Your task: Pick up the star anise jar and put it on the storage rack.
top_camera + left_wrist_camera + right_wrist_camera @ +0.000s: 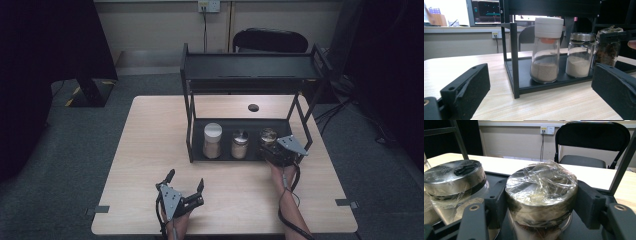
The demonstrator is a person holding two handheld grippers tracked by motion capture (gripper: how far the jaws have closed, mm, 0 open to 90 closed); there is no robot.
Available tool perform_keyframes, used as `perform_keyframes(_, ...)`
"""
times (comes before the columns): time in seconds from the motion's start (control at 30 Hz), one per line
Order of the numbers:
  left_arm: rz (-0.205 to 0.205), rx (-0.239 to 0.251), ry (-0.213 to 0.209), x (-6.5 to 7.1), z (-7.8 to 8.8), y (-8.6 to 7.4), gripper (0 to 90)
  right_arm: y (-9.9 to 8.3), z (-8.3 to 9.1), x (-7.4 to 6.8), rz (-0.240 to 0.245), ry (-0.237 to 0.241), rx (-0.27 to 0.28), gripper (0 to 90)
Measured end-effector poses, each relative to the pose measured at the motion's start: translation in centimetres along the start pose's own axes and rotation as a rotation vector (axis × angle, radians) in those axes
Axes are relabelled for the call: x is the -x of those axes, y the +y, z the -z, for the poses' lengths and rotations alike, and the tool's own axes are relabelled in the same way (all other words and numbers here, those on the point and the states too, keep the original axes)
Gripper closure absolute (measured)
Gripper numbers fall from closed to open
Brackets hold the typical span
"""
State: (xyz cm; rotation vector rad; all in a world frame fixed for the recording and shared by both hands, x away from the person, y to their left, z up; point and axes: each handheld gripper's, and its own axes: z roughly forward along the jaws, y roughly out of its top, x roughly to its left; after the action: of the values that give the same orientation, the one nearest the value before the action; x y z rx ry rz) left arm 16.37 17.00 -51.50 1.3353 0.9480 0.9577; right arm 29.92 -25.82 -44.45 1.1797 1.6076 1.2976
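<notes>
My right tongs [541, 202] pinch the upright foil-capped jar [541, 195] on the rack [197, 156]; left tongs [186, 186] sit spread, farther off.

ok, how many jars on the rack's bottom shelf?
3, in a row. White-capped jar at the left, metal-lidded jar in the middle, film-wrapped jar at the right, clamped by the right gripper. None seems hidden.

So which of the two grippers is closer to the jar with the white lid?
The left. The left gripper sits open on the table in front of the rack, facing the white-lidded jar. The right gripper is clamped on the wrapped jar, two jars along.
</notes>
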Motion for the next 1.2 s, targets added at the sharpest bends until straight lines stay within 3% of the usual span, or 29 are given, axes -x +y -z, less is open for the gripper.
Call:
perform_keyframes(0.67,0.003,0.0,-0.001,0.0,-0.01,0.0,1.4,0.21,-0.1,0.12,-0.008,0.01,-0.004,30.9)
perform_keyframes(0.97,0.002,-0.001,0.0,0.0,-0.01,0.01,1.4,0.37,-0.27,-0.19,-0.011,-0.009,0.004,11.0)
perform_keyframes(1.2,0.002,0.0,0.0,0.01,-0.01,0.0,1.4,0.4,-0.49,-0.07,-0.019,0.0,-0.001,6.7)
